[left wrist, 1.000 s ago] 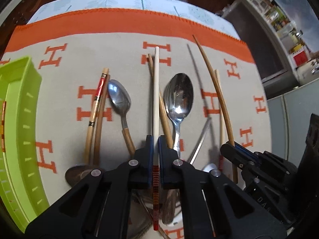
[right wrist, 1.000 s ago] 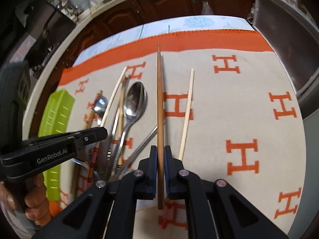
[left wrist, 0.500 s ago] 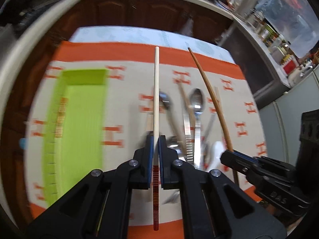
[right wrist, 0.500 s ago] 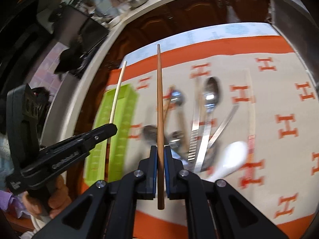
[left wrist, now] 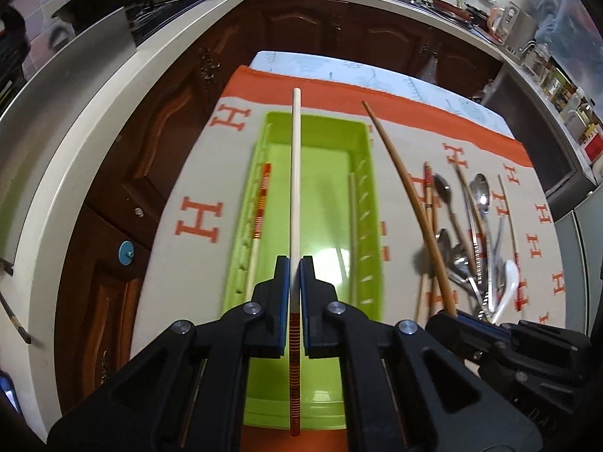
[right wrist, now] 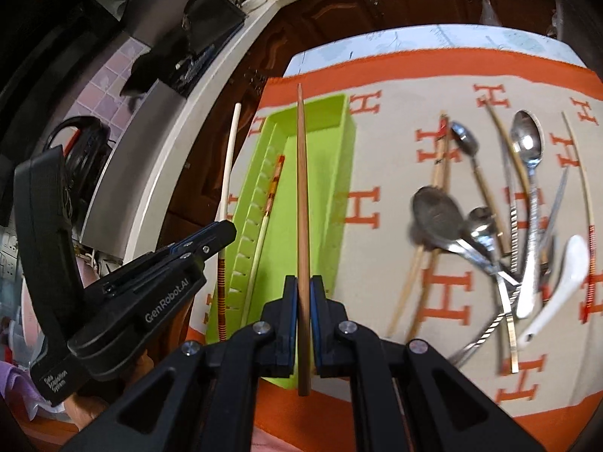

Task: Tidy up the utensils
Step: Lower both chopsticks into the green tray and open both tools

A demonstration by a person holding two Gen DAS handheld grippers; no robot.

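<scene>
Both grippers loaded, each above the green tray (left wrist: 371,173) that sits on the left part of the H-pattern cloth (left wrist: 471,143), long side running away from the cameras. Left gripper (left wrist: 295,275) is clamped tight on a pale chopstick with red-striped end (left wrist: 295,188); jaws nearly closed, only the stick between the pads. Stick's long axis lines up with the tray's length and sits over the tray middle, so the coming move looks like a straight lower and release. Height above the tray floor can't be judged. Right gripper (right wrist: 303,293) is pinched on a brown wooden chopstick (right wrist: 301,188), also narrow, stick pointing forward; in the right wrist view it lies over the tray's interior, roughly parallel to the long walls. In the left wrist view that brown stick appears just off the tray's right rim, so exact lateral position is unclear. Left gripper looks better centred. Already in the tray: one red-banded chopstick (left wrist: 260,207) along the left wall, and another thin pale stick (left wrist: 352,233) by the right wall. Leftover pile of spoons and chopsticks (right wrist: 508,226), plus a white ceramic spoon (right wrist: 557,286), lies on the cloth's right part, well apart from the tray.
</scene>
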